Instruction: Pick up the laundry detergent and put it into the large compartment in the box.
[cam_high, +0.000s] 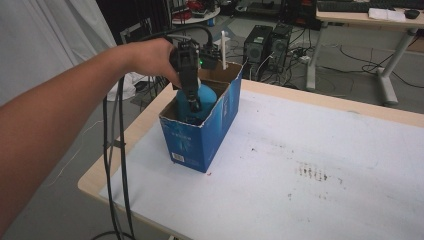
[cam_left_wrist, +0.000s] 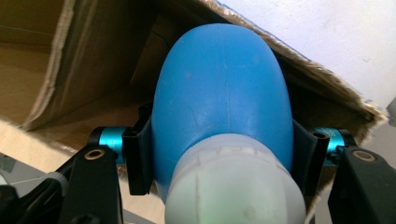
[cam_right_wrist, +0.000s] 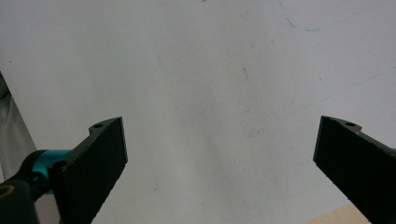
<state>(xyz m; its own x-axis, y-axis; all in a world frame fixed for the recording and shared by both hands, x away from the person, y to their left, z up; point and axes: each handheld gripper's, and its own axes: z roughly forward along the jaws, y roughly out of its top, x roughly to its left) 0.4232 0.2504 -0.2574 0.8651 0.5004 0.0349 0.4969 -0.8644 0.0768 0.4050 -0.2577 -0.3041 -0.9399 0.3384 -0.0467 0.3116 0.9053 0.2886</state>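
White sheeting covers my desk (cam_high: 320, 165), scuffed with dark marks, its wooden edge bare at the near left corner. Beyond it I see grey floor, computer towers (cam_high: 267, 44), tangled cables and a second table (cam_high: 360, 20). From the high view, my left arm reaches in to a blue cardboard box (cam_high: 200, 135) standing open-topped near the desk's left edge, and the left gripper (cam_high: 192, 102) dips into it. Its own view gives me what the high view hides: the fingers (cam_left_wrist: 137, 158) press both sides of a blue bottle (cam_left_wrist: 224, 93) with a pale cap end (cam_left_wrist: 233, 186), inside the brown box walls. The right gripper (cam_right_wrist: 219, 154) shows its fingers spread wide, holding nothing, over the bare white sheet.
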